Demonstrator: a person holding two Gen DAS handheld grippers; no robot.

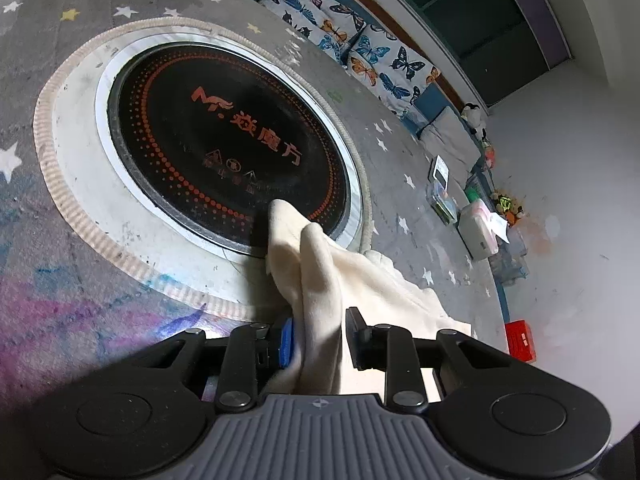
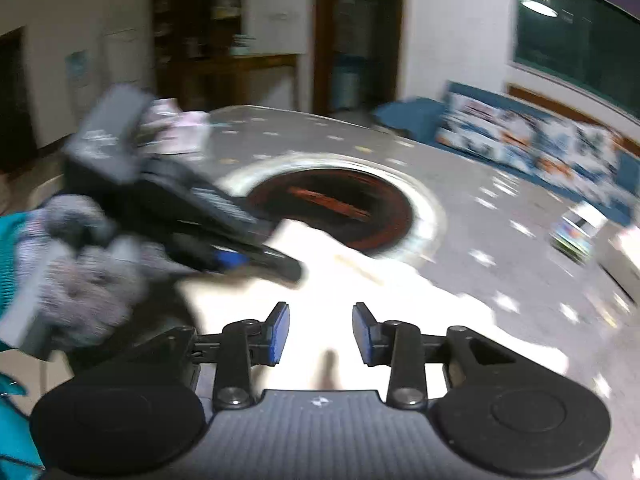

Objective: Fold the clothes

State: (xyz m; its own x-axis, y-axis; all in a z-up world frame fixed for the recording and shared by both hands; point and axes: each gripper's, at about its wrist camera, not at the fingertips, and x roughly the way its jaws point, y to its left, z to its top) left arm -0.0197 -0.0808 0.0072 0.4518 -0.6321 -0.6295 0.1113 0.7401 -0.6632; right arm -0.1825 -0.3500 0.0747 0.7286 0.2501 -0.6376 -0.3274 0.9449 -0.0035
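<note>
A cream cloth (image 1: pixel 340 276) lies on the grey star-patterned table, one bunched corner reaching onto the black round cooktop (image 1: pixel 224 140). My left gripper (image 1: pixel 318 336) has its jaws around a raised fold of the cloth, which fills the gap between them. In the blurred right wrist view the cloth (image 2: pixel 360 300) spreads pale across the table under my right gripper (image 2: pixel 320 332), which is open and empty above it. The left gripper (image 2: pixel 256 256) shows there too, held by a grey-gloved hand (image 2: pixel 76 280), its tip at the cloth's far left edge.
The cooktop sits in a white ring (image 1: pixel 76 148) set into the table. A butterfly-print bench cushion (image 1: pixel 352 36) runs along the far side. Small boxes and a white container (image 1: pixel 480 232) sit at the table's right end. A red crate (image 1: pixel 520 340) is on the floor.
</note>
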